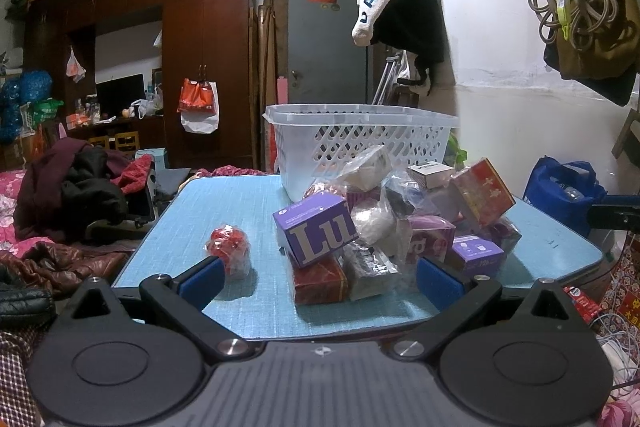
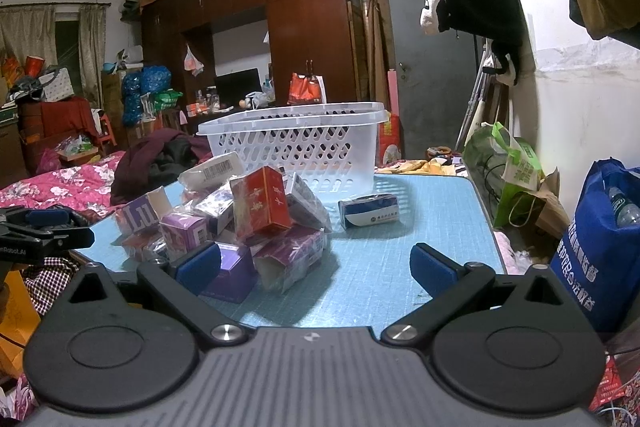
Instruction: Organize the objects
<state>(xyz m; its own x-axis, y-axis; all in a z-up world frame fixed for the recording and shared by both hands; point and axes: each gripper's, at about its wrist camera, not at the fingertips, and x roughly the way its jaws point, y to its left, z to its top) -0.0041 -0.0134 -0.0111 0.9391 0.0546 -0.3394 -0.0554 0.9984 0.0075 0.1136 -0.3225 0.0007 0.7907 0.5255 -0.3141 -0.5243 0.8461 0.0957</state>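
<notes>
Where boxes crowd the blue table [image 1: 224,211], white basket [image 1: 360,135] behind — cluttered bedroom.

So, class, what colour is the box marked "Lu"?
Purple box with pale lettering; it shows best in the left wrist view.

left wrist: near table [image 1: 224,211] edge, faces basket [image 1: 360,135] | right wrist: same, further right
</notes>
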